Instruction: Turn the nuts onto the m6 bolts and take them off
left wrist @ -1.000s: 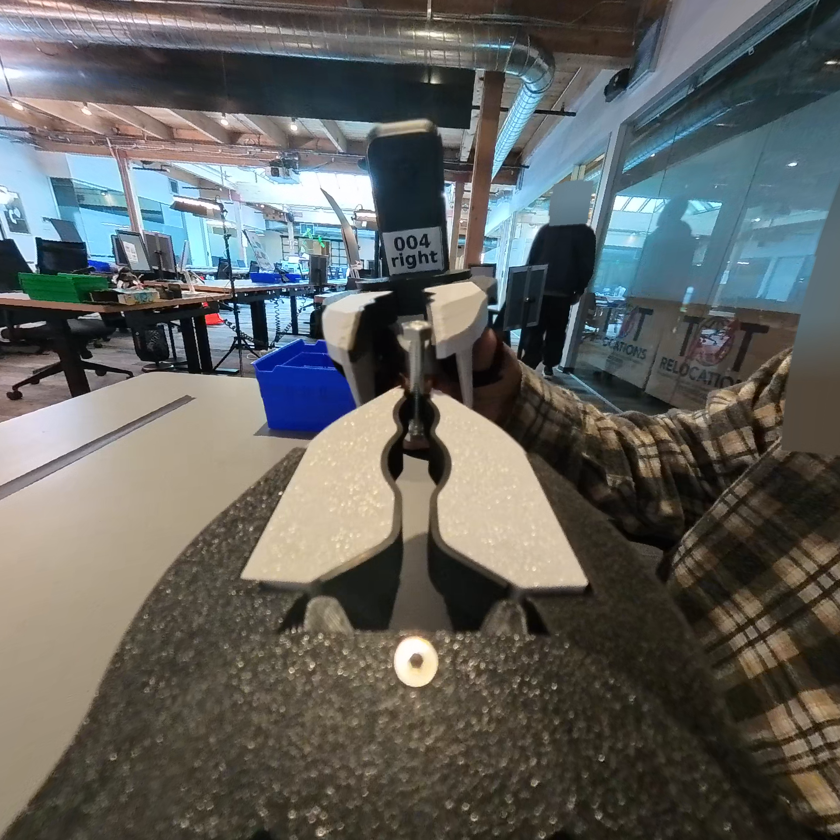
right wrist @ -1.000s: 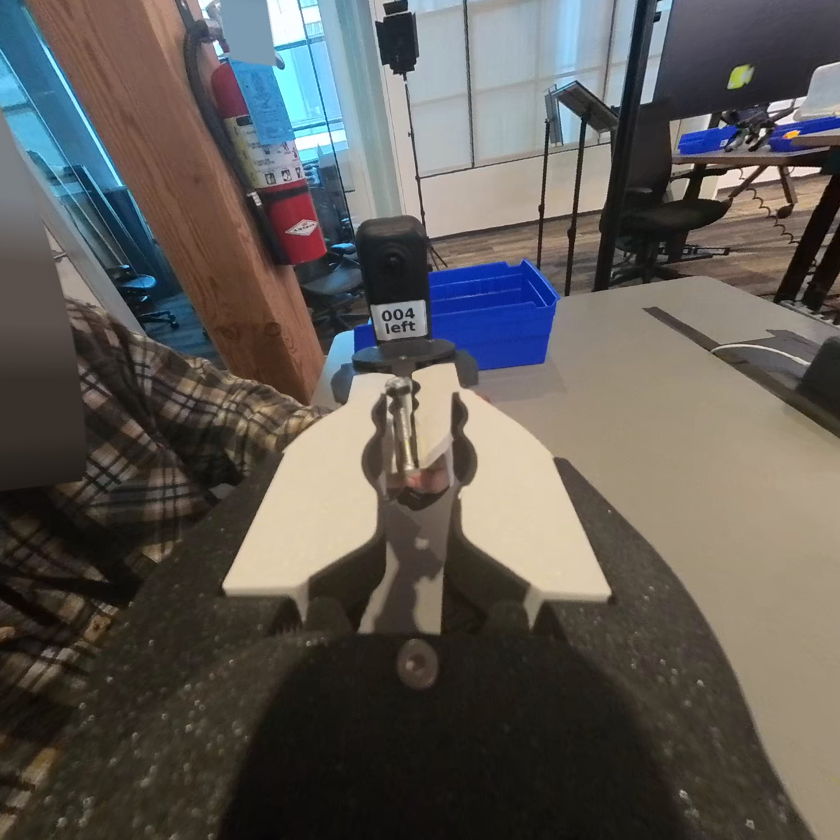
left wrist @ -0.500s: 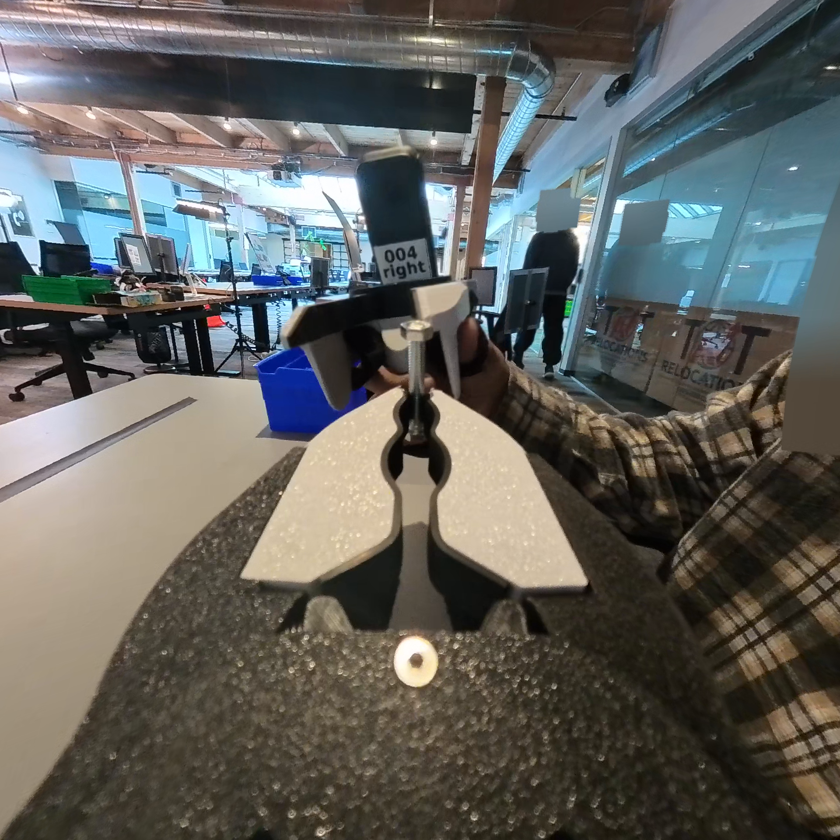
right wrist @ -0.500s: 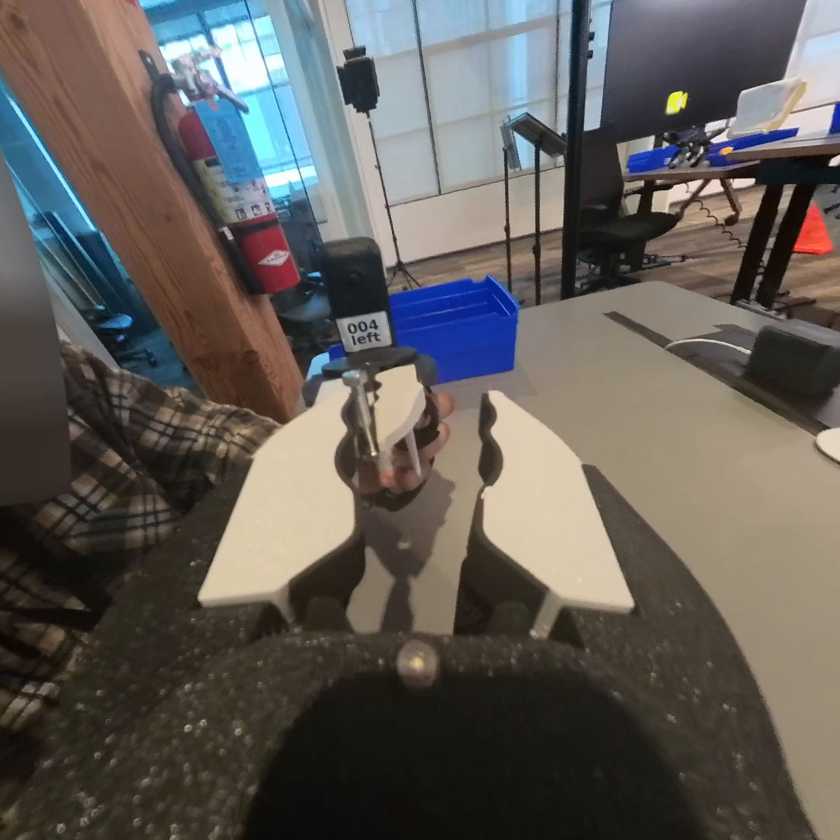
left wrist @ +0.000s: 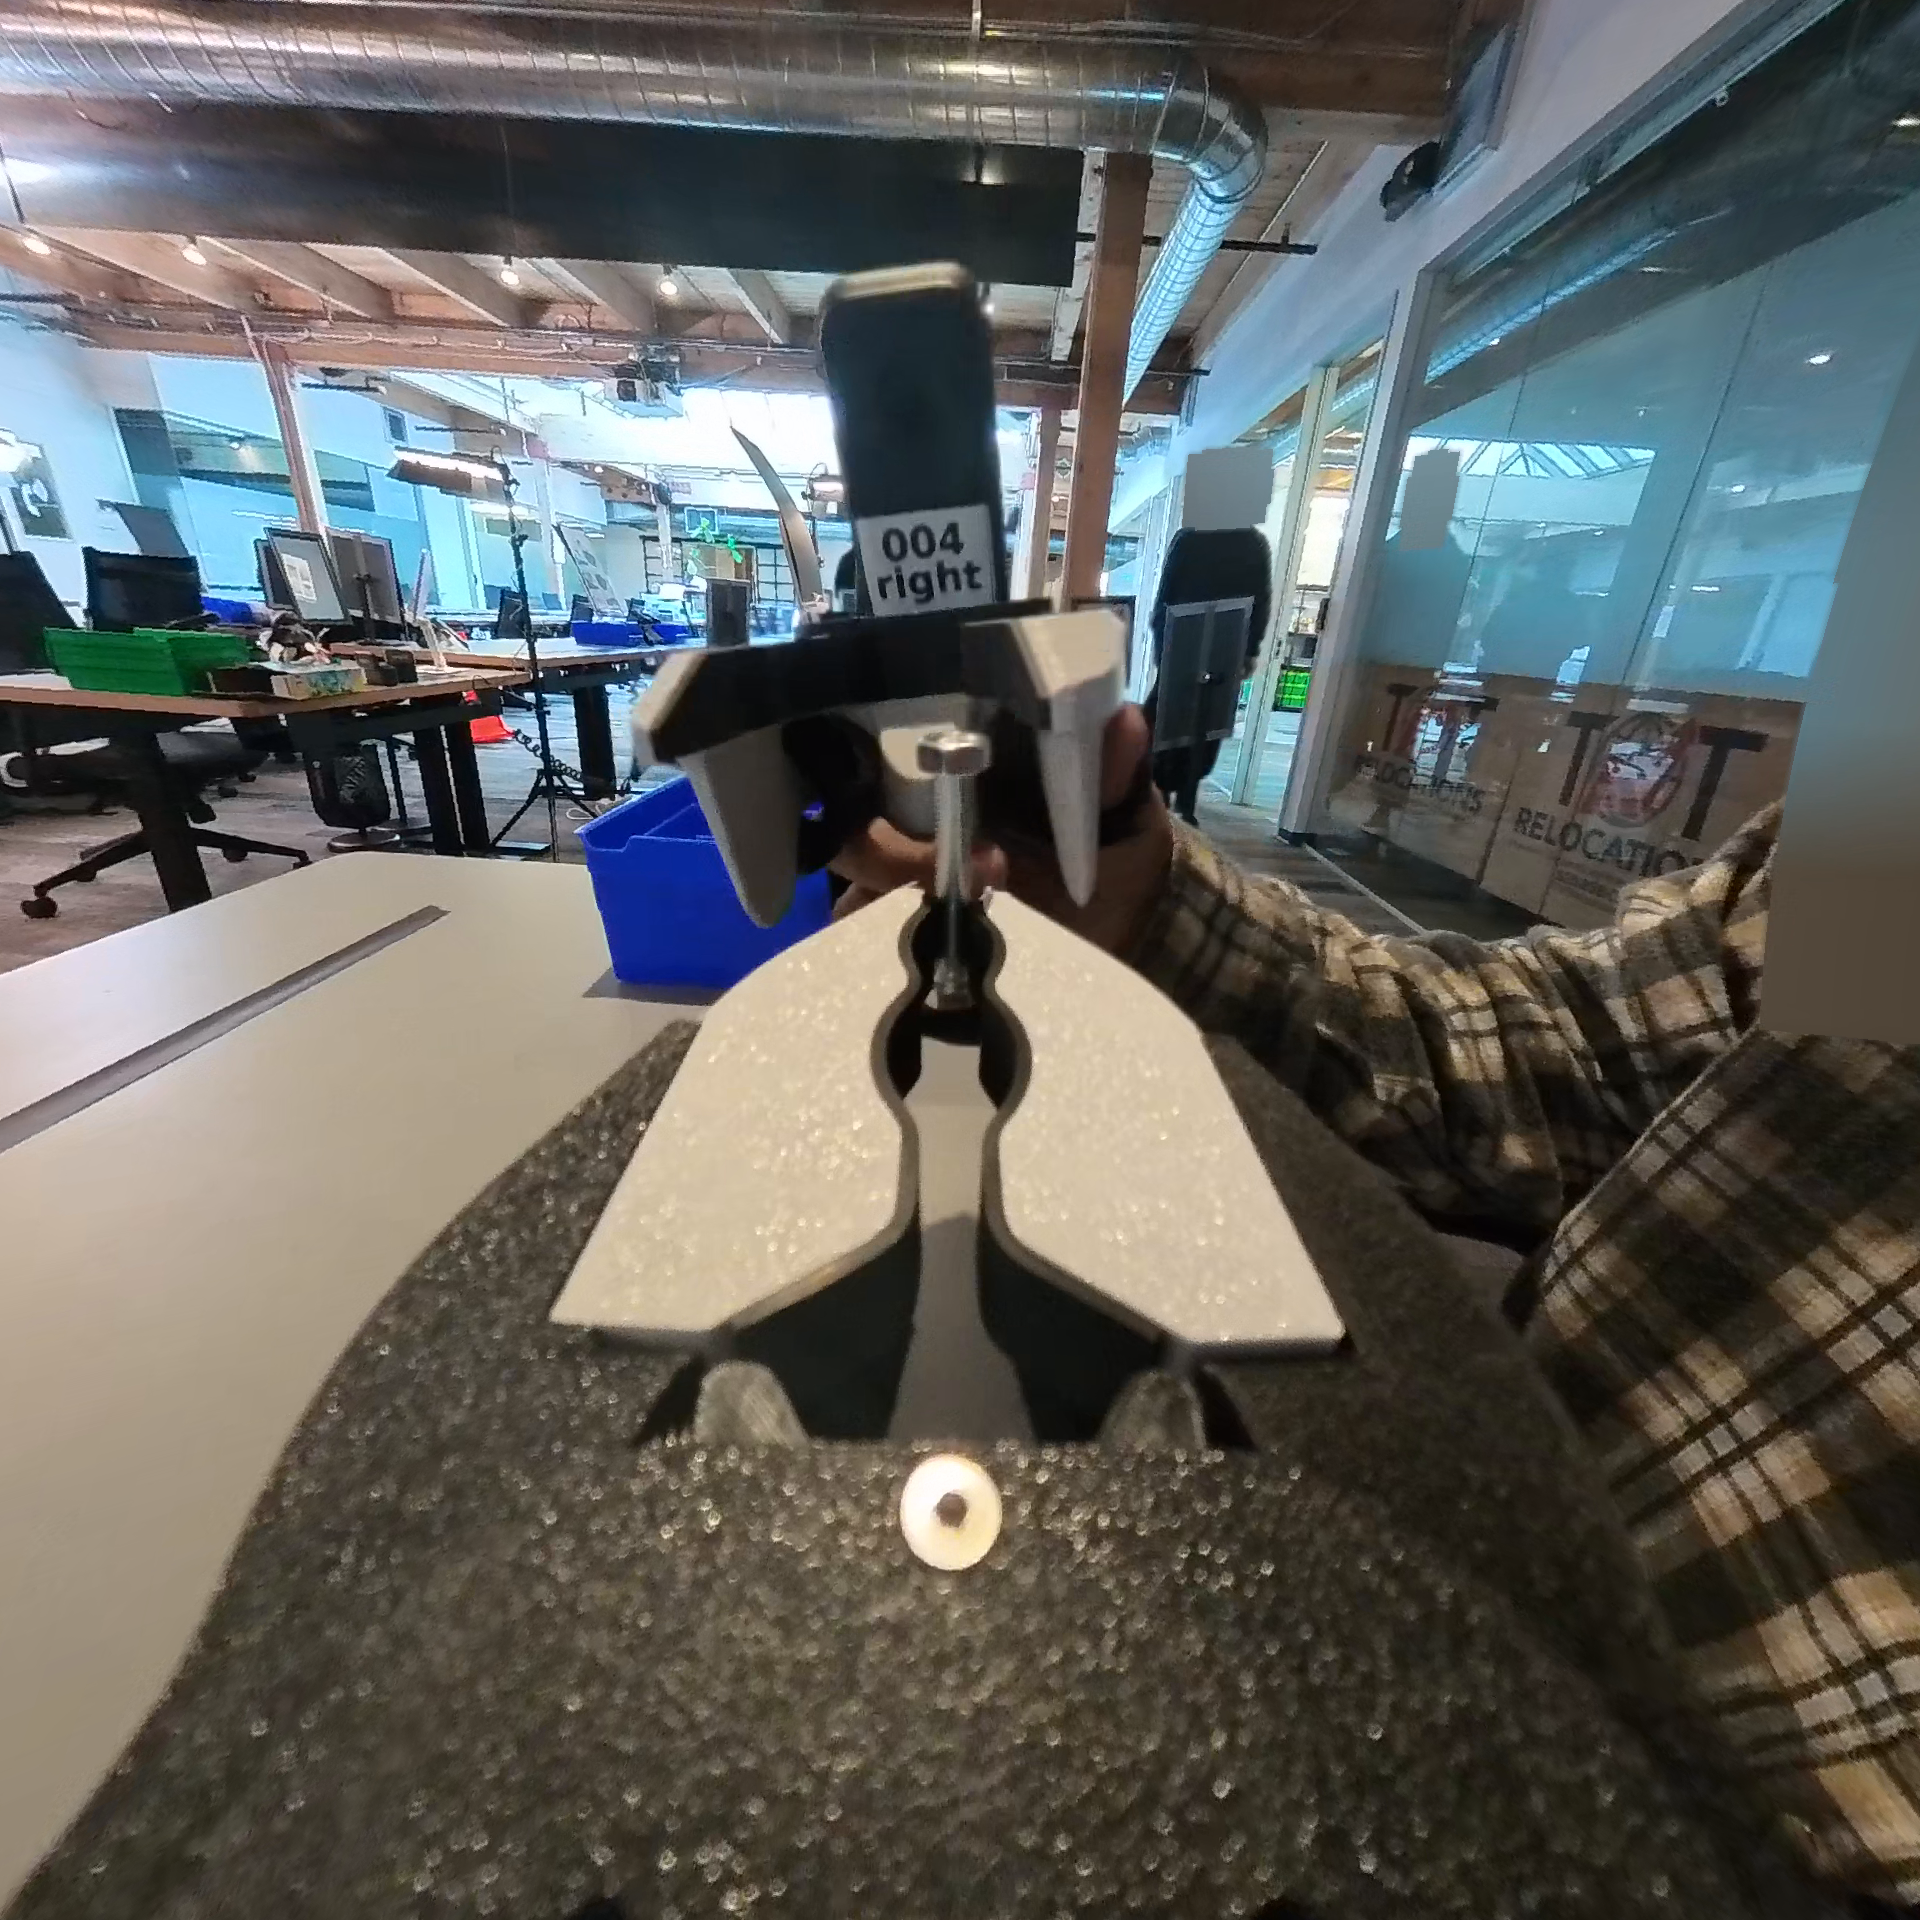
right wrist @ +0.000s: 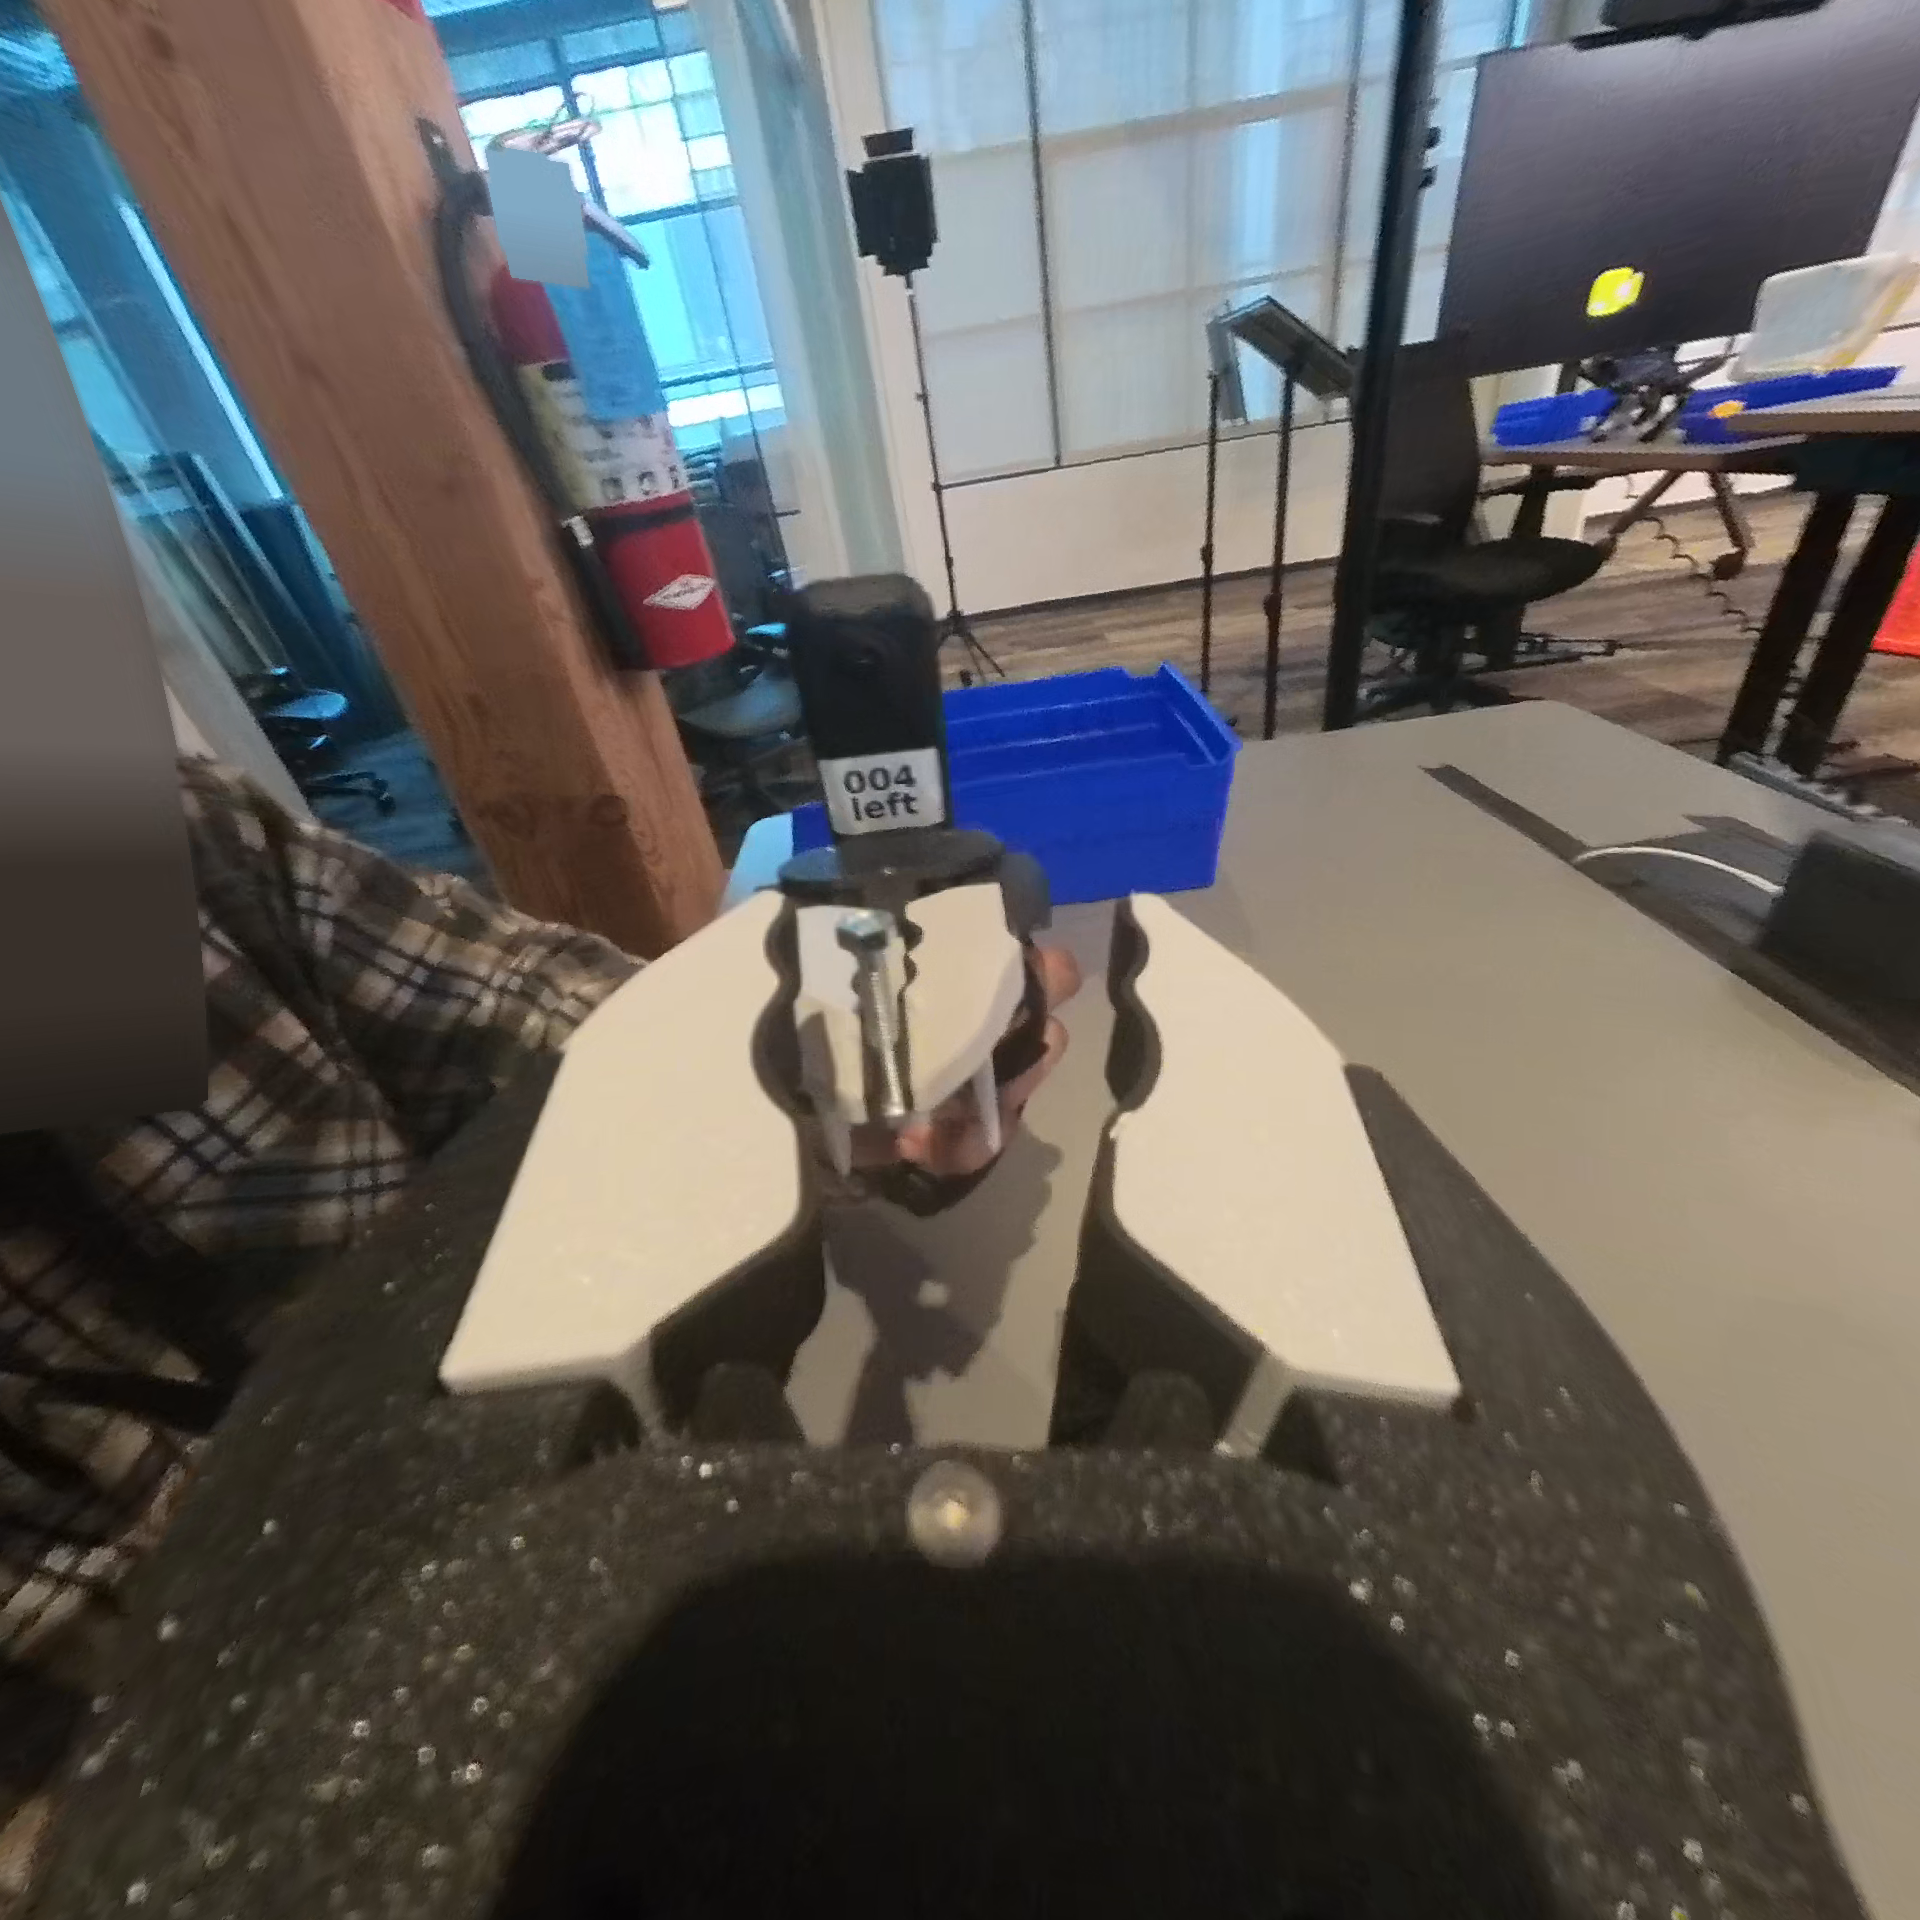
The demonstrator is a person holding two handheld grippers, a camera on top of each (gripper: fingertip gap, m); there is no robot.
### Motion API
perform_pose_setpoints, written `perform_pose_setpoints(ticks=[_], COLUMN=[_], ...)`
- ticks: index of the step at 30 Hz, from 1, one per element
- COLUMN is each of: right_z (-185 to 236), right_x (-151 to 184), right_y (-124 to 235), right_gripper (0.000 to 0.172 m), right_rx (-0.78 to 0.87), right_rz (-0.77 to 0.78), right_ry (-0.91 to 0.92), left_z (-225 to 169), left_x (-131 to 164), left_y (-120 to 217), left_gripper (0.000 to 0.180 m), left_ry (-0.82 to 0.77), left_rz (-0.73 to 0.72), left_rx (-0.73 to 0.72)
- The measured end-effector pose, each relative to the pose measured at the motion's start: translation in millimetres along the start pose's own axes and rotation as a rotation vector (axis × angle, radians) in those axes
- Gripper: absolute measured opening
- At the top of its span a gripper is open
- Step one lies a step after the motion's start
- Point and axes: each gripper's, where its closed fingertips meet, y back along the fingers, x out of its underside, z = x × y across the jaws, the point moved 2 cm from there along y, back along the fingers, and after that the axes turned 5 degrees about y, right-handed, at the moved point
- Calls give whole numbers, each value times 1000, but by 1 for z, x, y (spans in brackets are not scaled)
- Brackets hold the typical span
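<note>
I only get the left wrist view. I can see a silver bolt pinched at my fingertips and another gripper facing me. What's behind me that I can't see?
Observer: A wooden post with a red fire extinguisher hung on it.
Operator: Where does that blue bin sit from the other side?
Observer: The blue bin stands on the grey table, behind the left gripper, and looks empty.
Operator: Is the right gripper touching my bolt?
Observer: No. The right gripper is open, and the bolt stands in the gap, nearer one finger, with clear space to the other finger.
</note>
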Motion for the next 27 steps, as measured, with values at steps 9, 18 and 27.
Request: perform_pose_setpoints(ticks=[9, 18, 27], right_z=[-7, -1, 16], right_x=[5, 5, 7], right_y=[6, -1, -8], right_gripper=[58, 53, 10], right_rx=[55, 22, -53], right_rz=[27, 38, 86], right_ry=[-6, 9, 69], left_z=[0, 0, 0], left_x=[-2, 0, 1], left_y=[1, 0, 0], left_gripper=[5, 5, 5], left_ry=[-2, -1, 0], left_rz=[-6, 1, 5], left_rx=[-2, -3, -3])
